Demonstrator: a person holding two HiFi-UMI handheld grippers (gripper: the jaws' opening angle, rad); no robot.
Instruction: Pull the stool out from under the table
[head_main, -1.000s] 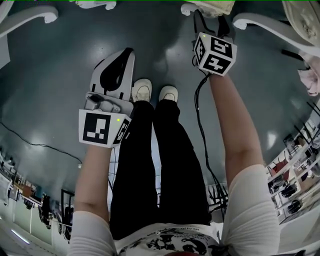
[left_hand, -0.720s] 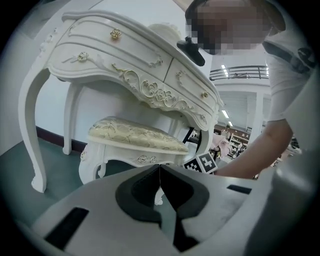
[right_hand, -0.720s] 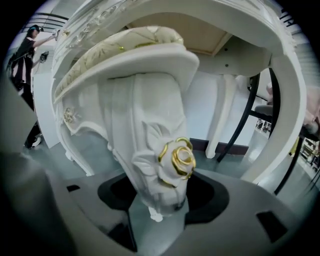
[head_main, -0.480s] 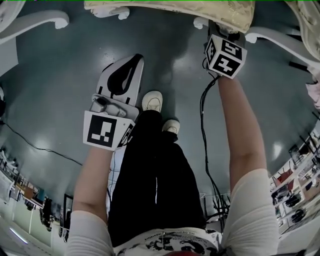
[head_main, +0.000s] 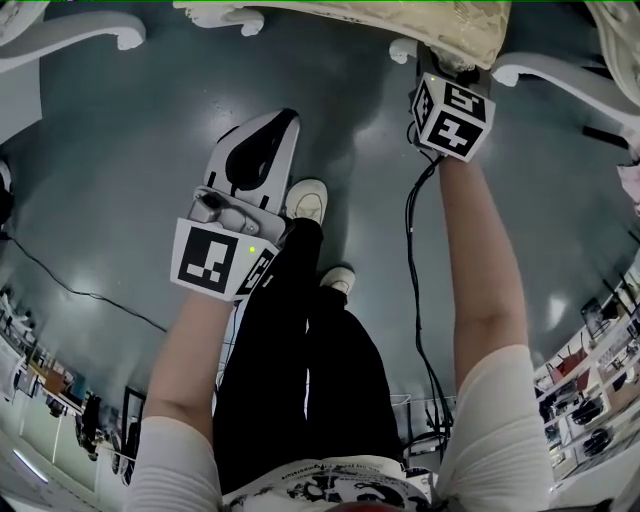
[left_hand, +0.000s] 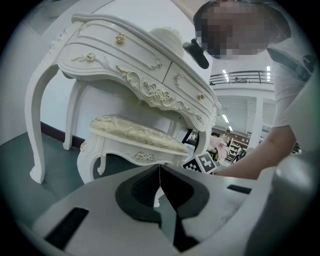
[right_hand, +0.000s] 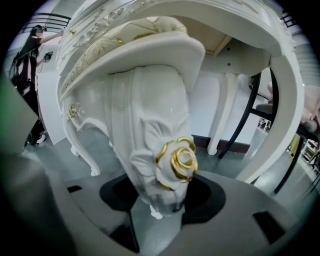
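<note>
**A:** The right tool (right_hand: 160, 202) is on the stool (right_hand: 150, 95). Its jaws are clamped against the carved corner leg (right_hand: 160, 150), one on either side, right by the gold rose (right_hand: 182, 162).

**B:** Solid contact?

**A:** Looks it. The leg fills the whole gap between the jaws, with no daylight on either flank.

**B:** And where's the stool sitting?

**A:** Under the desk (left_hand: 125, 55). In the left gripper view the padded seat (left_hand: 132, 131) is tucked beneath the drawer front, between the desk's curved legs. Its feet are on the dark floor (head_main: 120, 150).

**B:** What about the other hand?

**A:** The left tool (left_hand: 160, 172) is closed, tips meeting, with nothing between them. It hangs over the floor beside the person's leg, well apart from the stool and pointing toward it.

**B:** And from the head view?

**A:** The stool's cream edge runs along the top. The right arm (head_main: 480, 260) is stretched out to its corner, with the marker cube (head_main: 455, 108) facing up. A black cable (head_main: 415, 250) trails back from that tool alongside the arm.
</note>
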